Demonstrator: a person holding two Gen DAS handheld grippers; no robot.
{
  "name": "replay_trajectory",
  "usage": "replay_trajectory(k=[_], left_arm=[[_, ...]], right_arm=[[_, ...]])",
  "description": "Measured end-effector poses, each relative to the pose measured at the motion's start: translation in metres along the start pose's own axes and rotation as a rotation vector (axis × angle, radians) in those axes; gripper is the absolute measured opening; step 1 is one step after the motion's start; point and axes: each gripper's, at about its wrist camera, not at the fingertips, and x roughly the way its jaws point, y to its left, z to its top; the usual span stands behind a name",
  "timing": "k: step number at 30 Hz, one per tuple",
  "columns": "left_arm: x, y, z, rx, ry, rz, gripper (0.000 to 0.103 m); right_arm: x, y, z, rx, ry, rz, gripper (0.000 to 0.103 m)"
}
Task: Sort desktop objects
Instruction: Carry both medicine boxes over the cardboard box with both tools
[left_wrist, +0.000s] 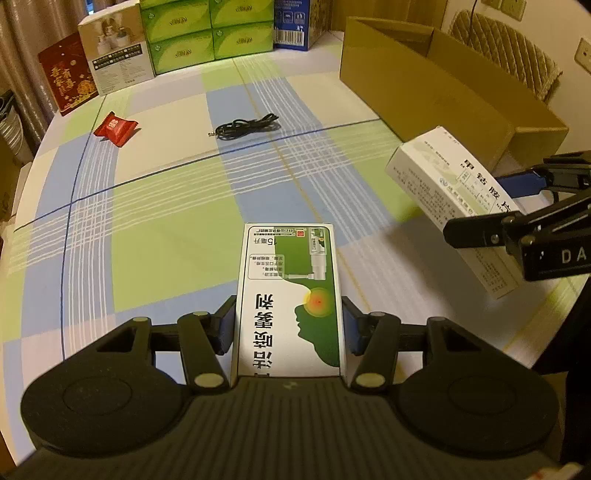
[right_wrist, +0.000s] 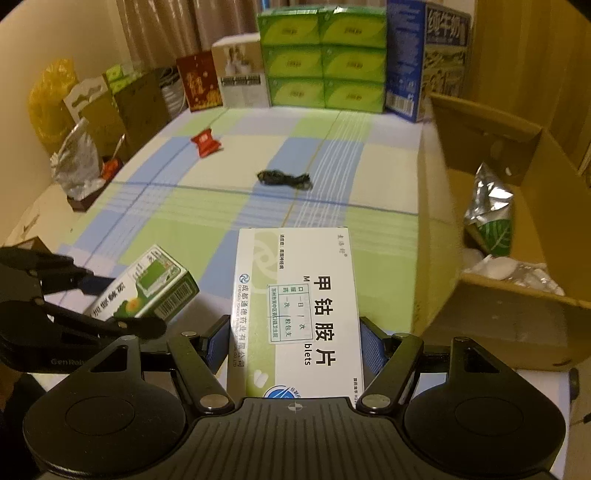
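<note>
Left tool (left_wrist: 289, 328) clamped on a green-and-white throat spray box (left_wrist: 290, 295), right tool (right_wrist: 294, 341) clamped on a white tablet box (right_wrist: 295, 306), both boxes lifted clear of the checked tabletop (left_wrist: 166, 206), black cable (left_wrist: 245, 126) and red candy (left_wrist: 115, 128) ahead, open cardboard box (right_wrist: 517, 206) right of the right tool

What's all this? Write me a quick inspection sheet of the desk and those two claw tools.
Surface: checked blue-green tablecloth.
Job's things: green-white spray box, white tablet box, red candy wrapper; open cardboard box holding foil packets.
Clutter: stacked green tissue packs, cartons behind.
Grippers: left gripper jaws shut on spray box; right gripper shut on tablet box.
Cables: coiled black cable.
Surroundings: curtains, quilted chair.
</note>
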Motion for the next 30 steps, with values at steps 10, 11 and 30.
replay_trajectory(k=[10, 11, 30], left_arm=[[-0.039, -0.029, 0.011, -0.047, -0.084, -0.012, 0.05], [-0.043, -0.033, 0.012, -0.046, -0.091, -0.015, 0.05], [-0.065, -0.098, 0.037, -0.012, -0.175, -0.103, 0.05]], right_arm=[[-0.047, -0.015, -0.001, 0.04, -0.094, -0.027, 0.068], [-0.051, -0.017, -0.002, 0.045, -0.103, -0.033, 0.068], [-0.108, -0.081, -0.021, 0.151, -0.197, -0.149, 0.068]])
